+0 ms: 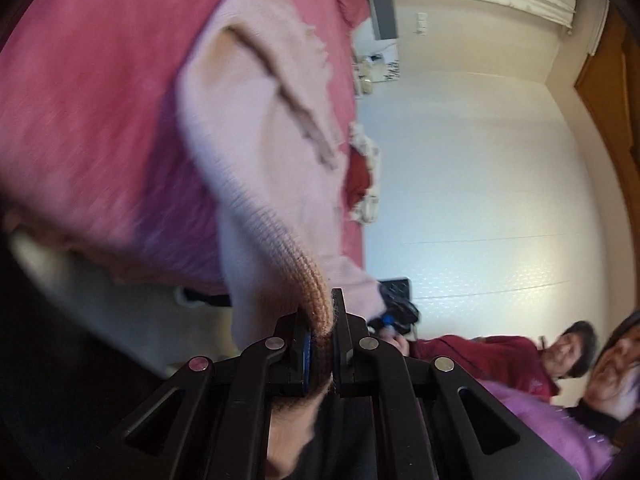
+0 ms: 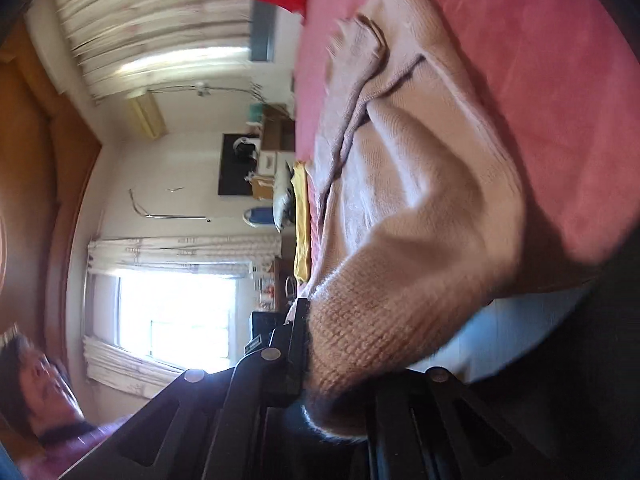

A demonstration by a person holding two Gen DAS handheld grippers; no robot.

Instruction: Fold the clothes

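The jaws of the left gripper (image 1: 320, 328) are squeezed tight on the brown ribbed edge of a pale pink sweater (image 1: 256, 128). The knit is pinched flat between the two black fingers, and a bit of it bunches out below them, at about 6 o'clock in the left wrist view. From the pinch the sweater runs up toward 11 o'clock and lies spread on a pink bed cover (image 1: 88, 112).

The jaws of the right gripper (image 2: 320, 344) hold the ribbed edge of the same sweater too. Only one black finger (image 2: 298, 344) shows clearly; the thick knit covers the other one, so the grip looks closed on the cloth but the far side is hidden. From there the sweater goes up toward 1 o'clock, with soft folds and a crumpled part near 12 o'clock, all on the pink cover.

Both views are tipped sideways and a little blurry. In the left wrist view, a person in a purple top (image 1: 552, 420) is at 4 o'clock, and another person in a dark red top (image 1: 500, 356) is just beside, near a pale wall (image 1: 460, 160). In the right wrist view, a bright window (image 2: 176, 316) with light curtains sits at 8 o'clock.
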